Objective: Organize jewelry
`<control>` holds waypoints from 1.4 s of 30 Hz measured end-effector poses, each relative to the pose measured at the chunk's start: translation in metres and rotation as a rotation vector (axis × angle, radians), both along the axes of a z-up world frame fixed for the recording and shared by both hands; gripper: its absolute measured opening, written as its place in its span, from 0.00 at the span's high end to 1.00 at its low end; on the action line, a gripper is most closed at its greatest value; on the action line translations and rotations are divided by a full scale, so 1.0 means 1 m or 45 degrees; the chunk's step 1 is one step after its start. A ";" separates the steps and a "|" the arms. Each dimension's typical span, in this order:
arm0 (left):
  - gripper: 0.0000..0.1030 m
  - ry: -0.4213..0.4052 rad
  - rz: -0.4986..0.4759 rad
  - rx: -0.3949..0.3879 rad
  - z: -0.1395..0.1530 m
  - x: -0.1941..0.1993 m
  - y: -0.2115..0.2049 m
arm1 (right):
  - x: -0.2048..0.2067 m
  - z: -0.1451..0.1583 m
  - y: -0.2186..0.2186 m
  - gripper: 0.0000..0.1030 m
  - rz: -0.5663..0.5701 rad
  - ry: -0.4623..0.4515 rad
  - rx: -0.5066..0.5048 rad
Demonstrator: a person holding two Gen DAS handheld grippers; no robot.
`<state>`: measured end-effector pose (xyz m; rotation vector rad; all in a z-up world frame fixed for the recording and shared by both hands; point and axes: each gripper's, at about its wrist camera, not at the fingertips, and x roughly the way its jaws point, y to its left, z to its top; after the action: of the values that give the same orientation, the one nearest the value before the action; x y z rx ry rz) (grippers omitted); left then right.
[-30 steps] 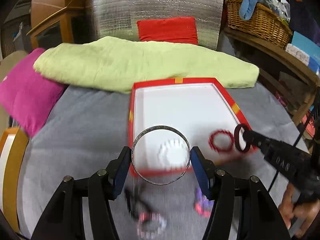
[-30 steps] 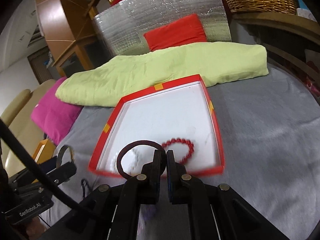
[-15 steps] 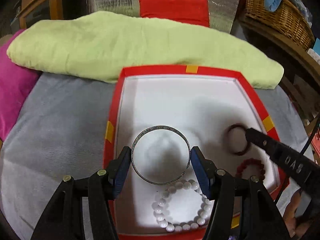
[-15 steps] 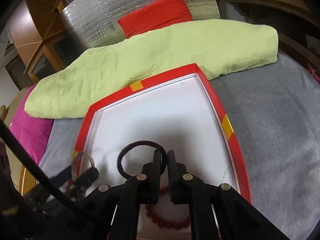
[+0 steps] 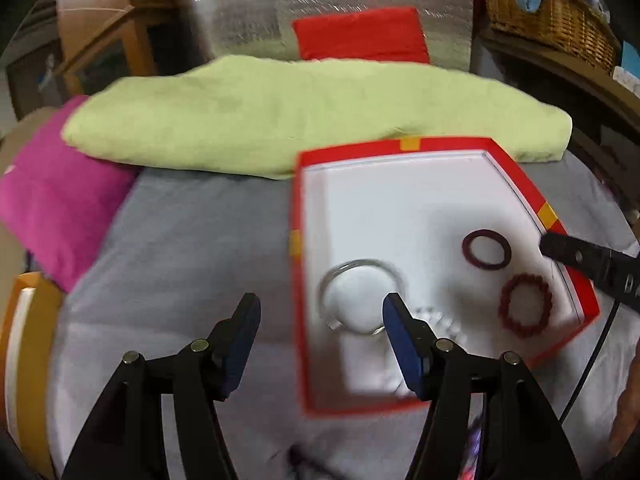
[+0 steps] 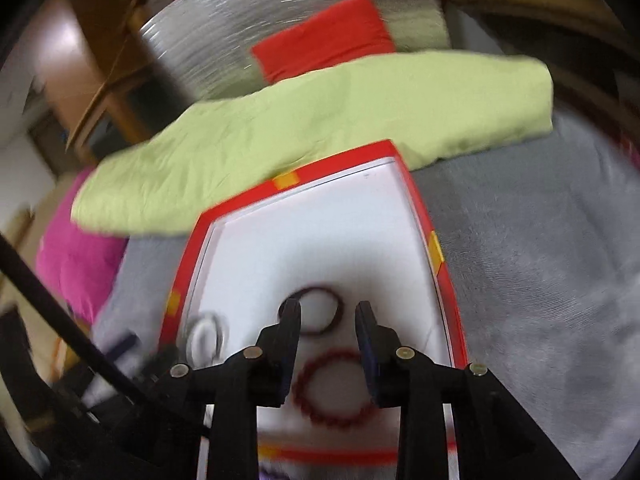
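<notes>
A red-rimmed box [image 5: 298, 280] [image 6: 416, 200] with a white floor lies on the grey cloth. In it lie a silver bangle [image 5: 362, 268] [image 6: 206, 338], a white bead bracelet [image 5: 444, 318], a dark red ring bracelet [image 5: 487, 249] [image 6: 320, 316] and a red bead bracelet [image 5: 526, 312] [image 6: 332, 388]. My left gripper [image 5: 320, 312] is open and empty over the box's left edge. My right gripper [image 6: 328, 318] is open and empty above the dark ring; it also shows in the left wrist view [image 5: 588, 266].
A green folded blanket [image 5: 280, 116] lies behind the box, a pink cushion [image 5: 52, 200] at the left. A silver foil panel with a red cushion [image 5: 360, 36] stands behind. A wicker basket [image 5: 552, 20] sits on a shelf at the right. Loose jewelry [image 5: 472, 452] lies near the front edge.
Both grippers have opened. The silver bangle has dropped from my left gripper into the box, the dark ring from my right. My left gripper has shifted left; both views are blurred.
</notes>
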<state>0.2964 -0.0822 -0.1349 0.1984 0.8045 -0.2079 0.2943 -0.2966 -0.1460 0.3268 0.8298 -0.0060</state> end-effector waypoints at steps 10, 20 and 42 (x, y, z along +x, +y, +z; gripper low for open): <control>0.31 -0.160 0.091 -0.127 0.033 -0.074 0.073 | -0.087 0.020 0.061 0.52 0.174 -0.072 -0.251; 0.31 -0.154 0.255 -0.202 0.028 -0.105 0.135 | -0.134 0.008 0.092 0.52 0.269 -0.038 -0.243; 0.31 -0.164 0.326 -0.233 0.029 -0.105 0.153 | -0.132 -0.002 0.086 0.52 0.288 -0.004 -0.247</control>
<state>0.1913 0.0713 -0.1060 -0.0642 0.6714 -0.0259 0.1620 -0.2103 -0.1481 0.0491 0.8522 0.1243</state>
